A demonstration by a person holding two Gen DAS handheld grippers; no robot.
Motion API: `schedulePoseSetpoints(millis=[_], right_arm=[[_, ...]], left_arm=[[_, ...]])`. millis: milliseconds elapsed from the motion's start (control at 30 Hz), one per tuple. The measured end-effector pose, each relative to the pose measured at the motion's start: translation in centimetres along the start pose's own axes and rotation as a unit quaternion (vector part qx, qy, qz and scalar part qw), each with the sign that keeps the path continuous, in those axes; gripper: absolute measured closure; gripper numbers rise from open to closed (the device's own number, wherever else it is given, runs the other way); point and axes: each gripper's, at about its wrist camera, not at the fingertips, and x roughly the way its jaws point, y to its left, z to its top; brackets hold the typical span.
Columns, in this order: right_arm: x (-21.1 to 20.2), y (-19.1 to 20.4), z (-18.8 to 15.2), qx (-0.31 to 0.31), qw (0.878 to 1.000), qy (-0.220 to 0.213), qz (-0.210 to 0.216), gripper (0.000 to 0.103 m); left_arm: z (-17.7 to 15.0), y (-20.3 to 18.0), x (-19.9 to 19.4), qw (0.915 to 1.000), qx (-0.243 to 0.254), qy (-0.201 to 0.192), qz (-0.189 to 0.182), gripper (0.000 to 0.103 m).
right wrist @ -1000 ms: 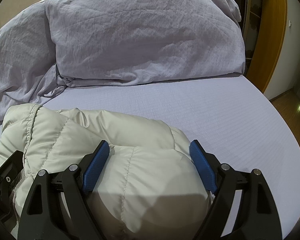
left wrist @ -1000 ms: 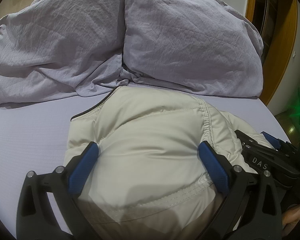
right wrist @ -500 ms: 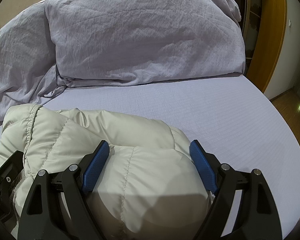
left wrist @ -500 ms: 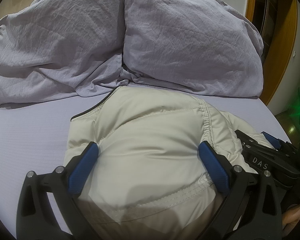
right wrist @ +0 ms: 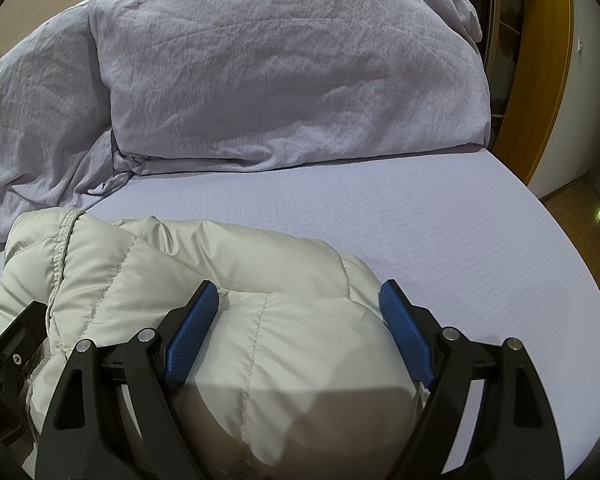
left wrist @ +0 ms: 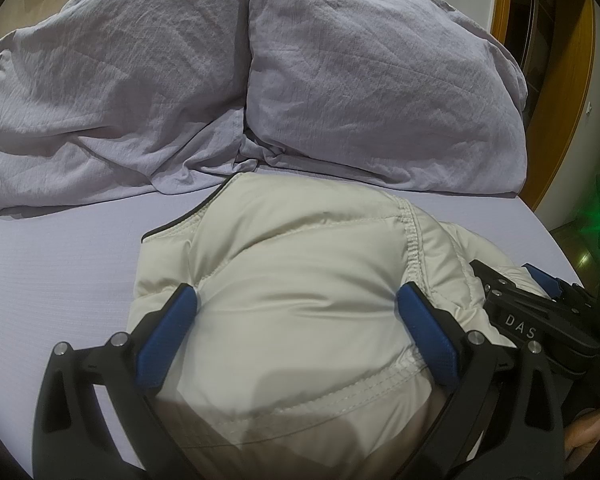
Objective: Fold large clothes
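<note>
Lying bunched on the lavender bed sheet [right wrist: 440, 220] is a cream padded jacket [left wrist: 300, 280], the landmark for everything else. Beyond the jacket, at the head of the bed, two rumpled grey-lilac pillows [left wrist: 380, 80] lean side by side, the nearer folds of one just touching the jacket's dark-edged far hem. The left gripper [left wrist: 296, 322] sits on the jacket's left portion, its blue pads [left wrist: 168, 340] set wide with a fat bulge of quilted fabric swelling up between them and pressing against both; whether the pads truly pinch it or merely straddle it cannot be told. The right gripper [right wrist: 298, 316] sits on the jacket's right end in the same way, jaws spread wide around a rounded puff of the jacket, a stitched seam running down the middle of that puff. To the right of the jacket, bare sheet stretches to the bed's edge, with a wooden door frame [right wrist: 552, 60] past it
</note>
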Motion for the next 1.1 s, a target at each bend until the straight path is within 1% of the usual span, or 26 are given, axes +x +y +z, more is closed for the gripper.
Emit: schedulePoseSetpoints(millis=[633,733,833,967,1100], right_arm=[[0.0,-0.1,0.0,0.009,1.000,0.009,0.000,0.018],[-1.6,-0.5,-0.3,0.004,1.000,0.006,-0.005,0.018],[-4.0,-1.1,-1.2,0.001,1.000,-0.012,0.013,0.018],[-6.6,-1.5,-2.4,-0.012,0.999,-0.028,0.030,0.018],[-7.4,-1.8,-3.2,-0.002,0.999,-0.022,0.041,0.019]], left_arm=[[0.1,-0.1,0.1,1.0000,0.002,0.003,0.002,0.003],[0.3,-0.1,-0.3,0.9999,0.010,0.008,0.004,0.003],[0.3,-0.1,-1.4,0.9997,0.022,0.008,0.007,0.003],[0.0,0.3,-3.5,0.9998,0.020,0.003,0.000,0.003],[-0.6,0.2,-4.6,0.9998,0.020,0.005,0.000,0.003]])
